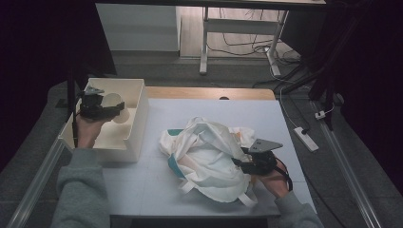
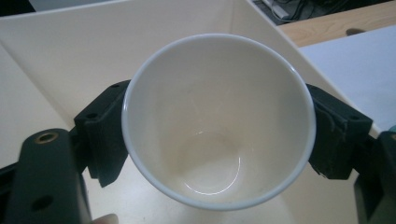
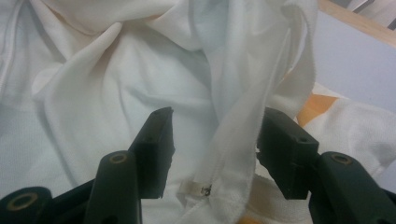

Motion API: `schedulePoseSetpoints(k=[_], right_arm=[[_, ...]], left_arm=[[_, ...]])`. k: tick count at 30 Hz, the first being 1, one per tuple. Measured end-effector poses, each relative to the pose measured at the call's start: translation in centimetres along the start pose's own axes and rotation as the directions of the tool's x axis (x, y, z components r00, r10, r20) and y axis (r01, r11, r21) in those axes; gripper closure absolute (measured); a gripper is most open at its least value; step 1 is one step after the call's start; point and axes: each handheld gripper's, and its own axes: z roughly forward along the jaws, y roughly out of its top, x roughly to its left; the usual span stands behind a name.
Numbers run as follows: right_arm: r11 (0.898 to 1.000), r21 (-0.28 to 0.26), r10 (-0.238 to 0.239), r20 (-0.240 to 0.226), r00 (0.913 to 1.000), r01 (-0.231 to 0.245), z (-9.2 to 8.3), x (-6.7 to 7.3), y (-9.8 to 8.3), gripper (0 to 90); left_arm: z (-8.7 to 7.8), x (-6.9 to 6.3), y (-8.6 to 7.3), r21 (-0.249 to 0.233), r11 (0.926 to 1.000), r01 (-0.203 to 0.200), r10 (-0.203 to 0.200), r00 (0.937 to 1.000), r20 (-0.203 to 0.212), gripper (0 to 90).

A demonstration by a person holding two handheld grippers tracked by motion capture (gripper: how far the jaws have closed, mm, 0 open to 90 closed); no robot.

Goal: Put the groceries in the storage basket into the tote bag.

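Right hand (image 1: pixel 275 183): low, resting by the bag (image 1: pixel 209 159).
Right gripper (image 3: pixel 215 140): half open, strap (image 3: pixel 243 140) between jaws.
Left gripper (image 2: pixel 218 135): clamps cup (image 2: pixel 218 116) over box (image 1: pixel 138 114).

High view dim overall; I read dark, murky surroundings, with soft light on the table (image 1: pixel 214 114) only. Slightly soft focus, grainy. Left gripper view evenly lit, faint glare arc inside the cup (image 2: pixel 218 121). Right gripper view: cloth (image 3: pixel 116 79) bright, near-washed whites, near jaws blurred, soft shadows in folds.
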Motion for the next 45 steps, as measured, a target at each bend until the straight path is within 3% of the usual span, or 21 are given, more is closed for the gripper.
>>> schedulePoseSetpoints(k=[9,14,21,31,38,45], right_arm=[[1.0,0.001,0.002,0.0,1.0,-0.002,0.0,-0.1,0.0,46.1],[1.0,-0.004,-0.001,0.004,1.0,0.001,0.0,0.0,0.0,46.1],[1.0,-0.001,0.0,0.004,1.0,0.0,0.0,0.0,-0.1,46.1],[1.0,0.002,-0.005,0.007,1.0,0.005,0.0,0.0,-0.1,46.1],[1.0,0.004,-0.005,0.003,1.0,0.005,0.1,0.0,-0.1,46.1],[1.0,0.009,-0.005,0.001,1.0,0.005,0.2,0.0,-0.1,46.0]], left_arm=[[-1.9,-0.1,0.3,-0.068,0.9975,0.02,-0.018,0.9995,0.026,20.1],[-3.5,-0.8,0.8,-0.131,0.9911,0.027,-0.019,0.998,0.061,20.1],[-4.5,-1.1,1.0,-0.176,0.9832,0.047,-0.029,0.9942,0.104,20.1],[-5.8,-1.6,1.3,-0.253,0.964,0.081,-0.044,0.988,0.148,20.1],[-6.9,-1.8,1.5,-0.304,0.9455,0.116,-0.058,0.9794,0.193,20.1],[-7.7,-2.6,1.8,-0.339,0.9319,0.13,-0.052,0.9719,0.23,20.1]])
